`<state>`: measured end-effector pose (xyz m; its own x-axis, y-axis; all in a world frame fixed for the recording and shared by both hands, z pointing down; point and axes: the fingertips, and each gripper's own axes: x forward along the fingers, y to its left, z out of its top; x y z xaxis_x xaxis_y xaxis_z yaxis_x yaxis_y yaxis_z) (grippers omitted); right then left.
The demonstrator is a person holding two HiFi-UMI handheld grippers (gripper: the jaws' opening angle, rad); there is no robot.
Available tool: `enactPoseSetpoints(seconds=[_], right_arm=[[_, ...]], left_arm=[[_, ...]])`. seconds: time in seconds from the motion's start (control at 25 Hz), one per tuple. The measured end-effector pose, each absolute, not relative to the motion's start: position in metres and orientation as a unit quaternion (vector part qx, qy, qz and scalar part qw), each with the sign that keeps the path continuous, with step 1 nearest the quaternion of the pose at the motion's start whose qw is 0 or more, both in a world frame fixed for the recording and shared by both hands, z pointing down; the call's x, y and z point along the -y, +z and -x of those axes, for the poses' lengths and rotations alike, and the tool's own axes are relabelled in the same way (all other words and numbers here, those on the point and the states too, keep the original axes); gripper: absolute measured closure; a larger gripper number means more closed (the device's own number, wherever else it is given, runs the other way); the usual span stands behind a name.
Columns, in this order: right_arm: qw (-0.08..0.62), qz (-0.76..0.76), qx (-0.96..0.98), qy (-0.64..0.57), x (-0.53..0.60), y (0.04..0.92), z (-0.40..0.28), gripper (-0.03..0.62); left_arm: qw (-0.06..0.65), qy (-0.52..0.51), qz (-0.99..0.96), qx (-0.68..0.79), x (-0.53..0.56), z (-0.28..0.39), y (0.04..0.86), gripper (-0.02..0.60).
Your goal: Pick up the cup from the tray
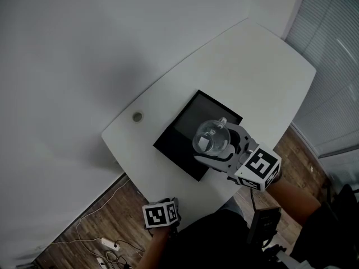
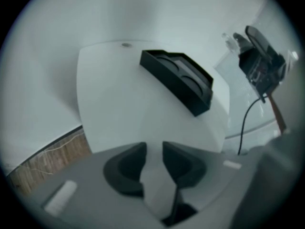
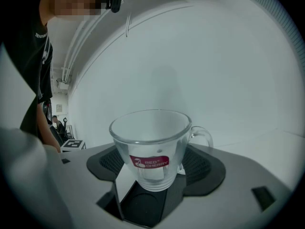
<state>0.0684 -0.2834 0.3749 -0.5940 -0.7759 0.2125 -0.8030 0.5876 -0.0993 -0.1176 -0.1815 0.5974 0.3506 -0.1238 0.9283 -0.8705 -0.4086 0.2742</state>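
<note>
A clear glass cup with a handle and a red label hangs above the black tray, held upright between the jaws of my right gripper. In the right gripper view the cup fills the middle, its base between the two dark pads, handle to the right. My left gripper stays low at the table's near edge, away from the tray. In the left gripper view its jaws stand slightly apart with nothing between them, and the tray lies further off.
The white table has a small round cap near its left edge. Cables and a power strip lie on the wooden floor to the left. Window blinds run along the right side.
</note>
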Motion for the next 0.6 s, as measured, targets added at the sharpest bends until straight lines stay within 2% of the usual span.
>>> enactPoseSetpoints(seconds=[0.6], right_arm=[[0.034,-0.439,0.896,0.061,0.281,0.297,-0.068,0.229]], left_arm=[[0.420,0.443,-0.708,0.355,0.181,0.117,0.602,0.465]])
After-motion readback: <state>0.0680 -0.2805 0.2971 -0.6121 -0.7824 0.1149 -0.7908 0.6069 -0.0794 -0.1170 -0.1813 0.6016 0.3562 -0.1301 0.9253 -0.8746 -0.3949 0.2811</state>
